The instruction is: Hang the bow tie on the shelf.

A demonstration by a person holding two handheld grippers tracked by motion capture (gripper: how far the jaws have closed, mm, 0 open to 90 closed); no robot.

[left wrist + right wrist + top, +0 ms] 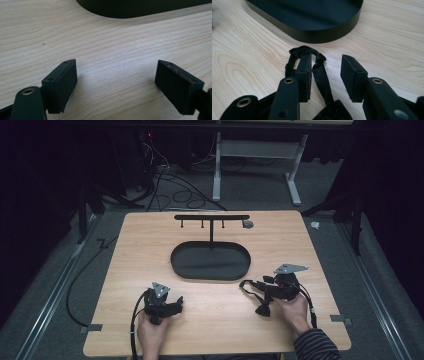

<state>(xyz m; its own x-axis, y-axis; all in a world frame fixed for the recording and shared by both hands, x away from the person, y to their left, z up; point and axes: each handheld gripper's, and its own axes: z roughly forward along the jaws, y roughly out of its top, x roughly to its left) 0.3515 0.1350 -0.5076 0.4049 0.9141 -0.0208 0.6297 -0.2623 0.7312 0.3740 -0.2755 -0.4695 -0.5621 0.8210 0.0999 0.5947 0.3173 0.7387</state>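
**Black strap looped over one jaw of our right gripper**

At the left, our left gripper rests on the wooden surface, its jaws wide apart with bare wood between them. In the middle stands the black oval tray with its hook rack behind. At the right, our right gripper has its jaws partly apart; the black strap loops around one jaw, unclamped, just before the tray.
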